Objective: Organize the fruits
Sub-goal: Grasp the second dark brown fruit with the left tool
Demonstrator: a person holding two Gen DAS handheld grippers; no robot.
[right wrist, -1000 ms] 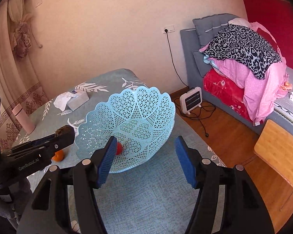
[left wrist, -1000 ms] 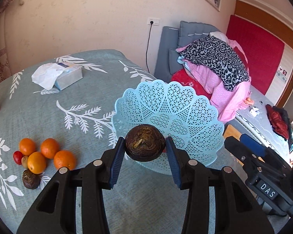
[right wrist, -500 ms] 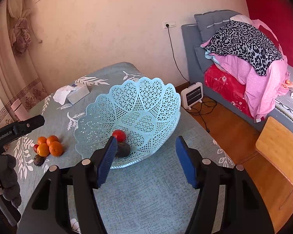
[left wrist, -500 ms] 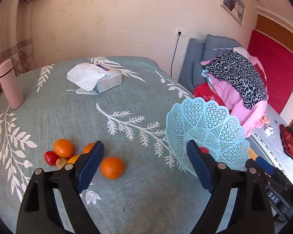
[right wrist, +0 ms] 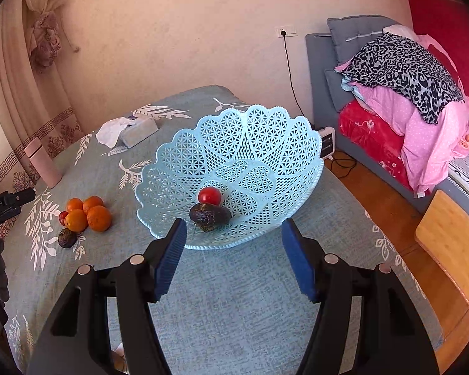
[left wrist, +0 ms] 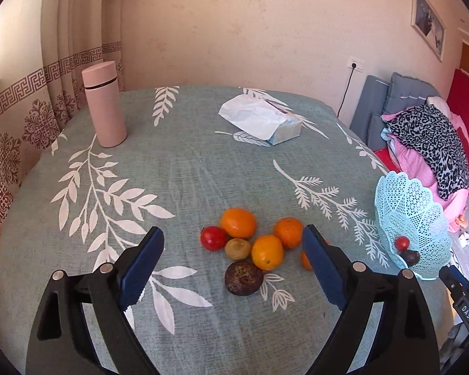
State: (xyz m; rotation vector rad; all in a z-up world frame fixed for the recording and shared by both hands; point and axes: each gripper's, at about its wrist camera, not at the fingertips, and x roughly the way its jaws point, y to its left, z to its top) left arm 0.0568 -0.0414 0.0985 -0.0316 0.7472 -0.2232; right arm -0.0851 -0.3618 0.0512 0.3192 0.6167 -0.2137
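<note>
On the leaf-print tablecloth lies a fruit pile: three oranges (left wrist: 238,222), a red tomato (left wrist: 213,238), a small brownish fruit (left wrist: 237,248) and a dark wrinkled fruit (left wrist: 244,278). Another orange (left wrist: 304,261) peeks from behind a finger. My left gripper (left wrist: 233,231) hovers above and short of this pile; its jaws are opening, with nothing gripped between them. The light blue lattice basket (right wrist: 265,118) holds a red tomato (right wrist: 209,195) and a dark wrinkled fruit (right wrist: 209,215). My right gripper (right wrist: 234,223) stands open just in front of the basket's near rim, empty.
A pink flask (left wrist: 103,103) and a tissue pack (left wrist: 262,122) stand at the far side of the table. Beyond the table's right edge are a bed with piled clothes (right wrist: 400,59), a small heater (right wrist: 326,143) and a wooden seat (right wrist: 450,243).
The left gripper let go of the dark fruit, which now lies in the basket, opened wide and swung left to the fruit pile. The right gripper barely shifted.
</note>
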